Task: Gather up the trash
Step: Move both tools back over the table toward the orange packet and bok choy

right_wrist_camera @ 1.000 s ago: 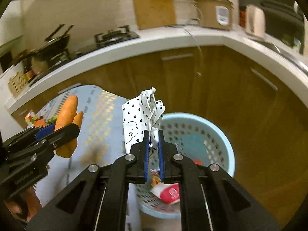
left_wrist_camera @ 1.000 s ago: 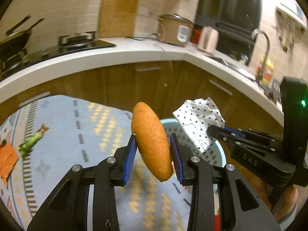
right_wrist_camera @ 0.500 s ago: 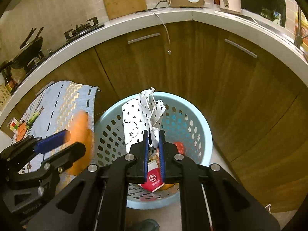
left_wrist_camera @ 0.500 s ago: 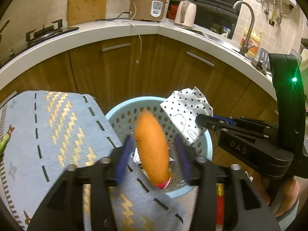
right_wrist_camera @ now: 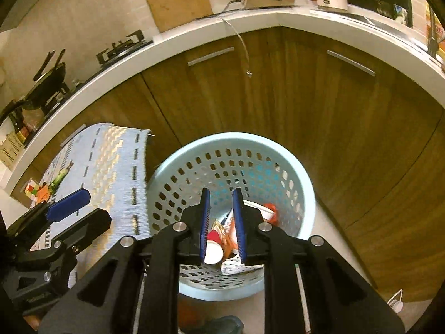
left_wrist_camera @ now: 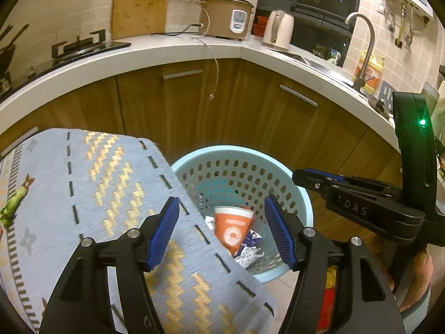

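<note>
A light blue perforated basket (left_wrist_camera: pixel 301 194) stands on the floor by the wooden cabinets; it also shows in the right wrist view (right_wrist_camera: pixel 172 172). Inside lie an orange paper cup (left_wrist_camera: pixel 232 226), a spotted white wrapper (left_wrist_camera: pixel 249 256) and other trash (right_wrist_camera: pixel 269 211). My left gripper (left_wrist_camera: pixel 225 231) is open and empty above the basket's near rim. My right gripper (right_wrist_camera: pixel 221 222) is open a little and empty over the basket. It also shows in the left wrist view (left_wrist_camera: pixel 303 176) at right.
A blue patterned cloth (left_wrist_camera: pixel 83 183) covers a table left of the basket, with small colourful items (right_wrist_camera: pixel 36 192) at its far end. Wooden cabinets (left_wrist_camera: pixel 250 111) and a white counter (left_wrist_camera: pixel 167 53) curve behind, holding a rice cooker (left_wrist_camera: pixel 226 21), kettle (left_wrist_camera: pixel 279 29) and stove (left_wrist_camera: pixel 80 46).
Both grippers moved over the basket and opened. The orange peel has left my left gripper and the spotted wrapper has left my right gripper; the wrapper now lies in the basket.
</note>
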